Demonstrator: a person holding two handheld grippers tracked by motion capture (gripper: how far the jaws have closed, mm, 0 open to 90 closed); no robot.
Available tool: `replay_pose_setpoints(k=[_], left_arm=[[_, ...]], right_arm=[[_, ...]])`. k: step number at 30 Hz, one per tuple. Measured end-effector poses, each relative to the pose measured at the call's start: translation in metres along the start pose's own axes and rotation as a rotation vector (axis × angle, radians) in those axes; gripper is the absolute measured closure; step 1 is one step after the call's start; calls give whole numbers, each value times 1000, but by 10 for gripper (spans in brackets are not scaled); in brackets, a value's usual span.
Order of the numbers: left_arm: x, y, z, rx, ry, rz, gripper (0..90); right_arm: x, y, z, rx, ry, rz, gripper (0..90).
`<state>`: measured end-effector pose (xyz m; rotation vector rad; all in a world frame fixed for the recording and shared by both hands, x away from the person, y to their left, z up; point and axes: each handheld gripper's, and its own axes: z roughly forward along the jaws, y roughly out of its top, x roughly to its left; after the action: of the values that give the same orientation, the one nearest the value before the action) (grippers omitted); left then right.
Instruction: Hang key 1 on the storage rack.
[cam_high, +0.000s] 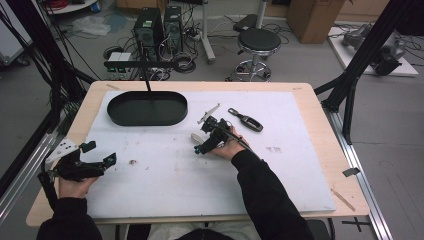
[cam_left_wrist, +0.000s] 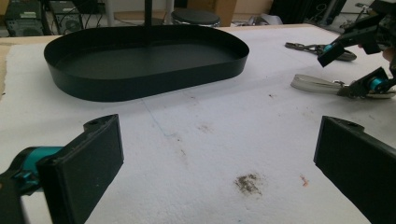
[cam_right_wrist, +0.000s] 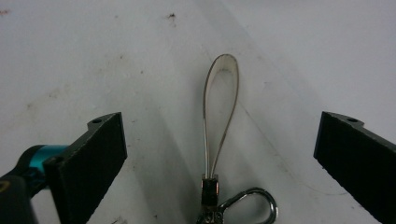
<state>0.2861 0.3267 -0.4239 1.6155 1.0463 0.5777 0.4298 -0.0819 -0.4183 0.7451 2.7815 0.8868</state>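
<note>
Right gripper (cam_right_wrist: 219, 154), jaws wide, straddles a strap loop (cam_right_wrist: 219, 112), its clasp seemingly cut off.

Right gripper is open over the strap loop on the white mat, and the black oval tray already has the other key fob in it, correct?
Not quite. The black oval tray holds nothing, as the left gripper view shows; the other key fob lies on the white mat. The right gripper is indeed open over the strap loop.

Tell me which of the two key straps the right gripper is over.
The pale loop strap, lying between the open right gripper. The dark strap lies apart, farther right on the white mat.
</note>
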Motion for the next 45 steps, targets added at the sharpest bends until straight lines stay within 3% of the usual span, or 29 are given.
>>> replay_pose_setpoints(k=[3, 5, 7, 14, 20, 31, 33, 40, 45], left_arm=[[0, 0, 0, -1, 0, 0, 19], [0, 0, 0, 0, 0, -1, 19], [0, 0, 0, 0, 1, 0, 19], [0, 1, -3, -23, 20, 11, 19], [-1, 1, -2, -26, 23, 19, 19], [-1, 2, -3, -35, 25, 19, 19], [-1, 2, -3, -39, 23, 18, 19], [0, 2, -3, -44, 16, 11, 19], [0, 2, -2, -44, 11, 11, 19]], right_arm=[[1, 0, 5, 20, 8, -5, 63], [2, 0, 7, 31, 31, -5, 185], [2, 0, 7, 33, 35, -7, 207], [2, 0, 8, 56, 60, 21, 407], [1, 0, 6, 66, 41, 35, 548], [11, 2, 8, 90, -23, -49, 842], [11, 2, 8, 88, -29, -55, 853], [7, 1, 5, 85, -9, 7, 871], [0, 2, -6, 20, 40, 58, 871]])
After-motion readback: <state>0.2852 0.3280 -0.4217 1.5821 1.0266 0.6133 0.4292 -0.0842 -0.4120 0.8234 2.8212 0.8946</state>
